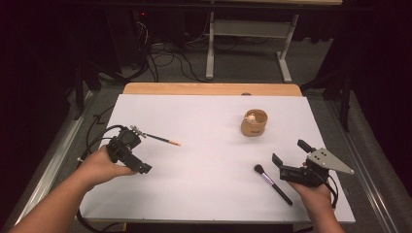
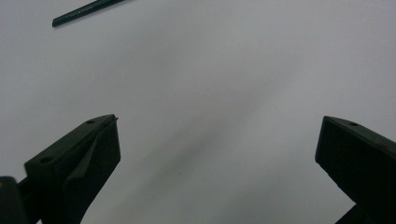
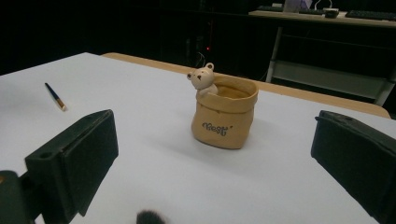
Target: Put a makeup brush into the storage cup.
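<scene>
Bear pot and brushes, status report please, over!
Left gripper open, empty. Right gripper open, empty. Bear pot upright; thin brush and makeup brush flat on table. Nothing blocking.

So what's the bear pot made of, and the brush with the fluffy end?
The bear pot looks like matte ceramic or resin: its bag-like folds stand stiff, and its tan surface has no shine. It could also be moulded plastic. The brush seems to have a dark, smooth handle, likely plastic or painted wood, with a pinkish band below a soft tuft of dark bristles.
</scene>
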